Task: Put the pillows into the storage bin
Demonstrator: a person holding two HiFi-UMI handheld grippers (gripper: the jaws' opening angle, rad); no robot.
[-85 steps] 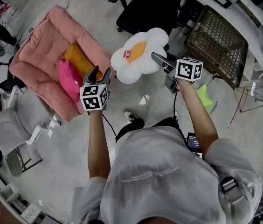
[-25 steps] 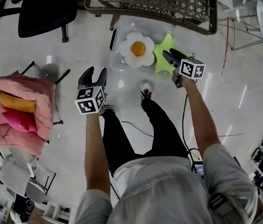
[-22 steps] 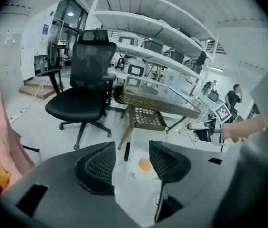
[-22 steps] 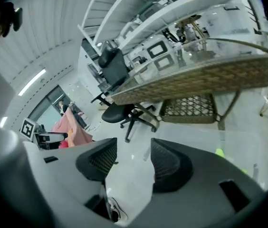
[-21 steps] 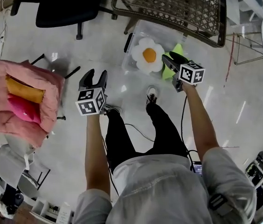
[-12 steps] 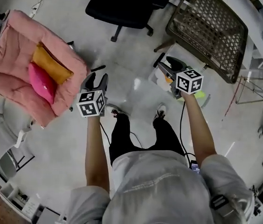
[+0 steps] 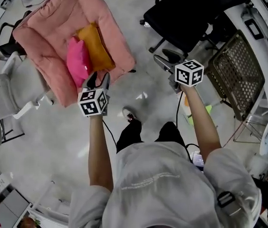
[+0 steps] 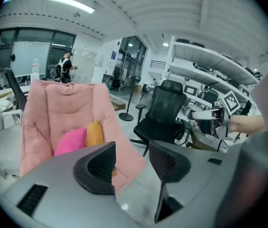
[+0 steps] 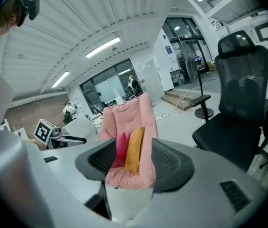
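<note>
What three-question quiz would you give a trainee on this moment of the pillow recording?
1. True or false: the left gripper is holding a pillow.
2. How many pillows rest on the pink padded chair? A) one B) two C) three
3. Short answer: what colours are those pillows?

Key
1. False: its jaws stand apart with nothing between them.
2. B
3. One magenta pillow and one orange pillow, side by side.
</note>
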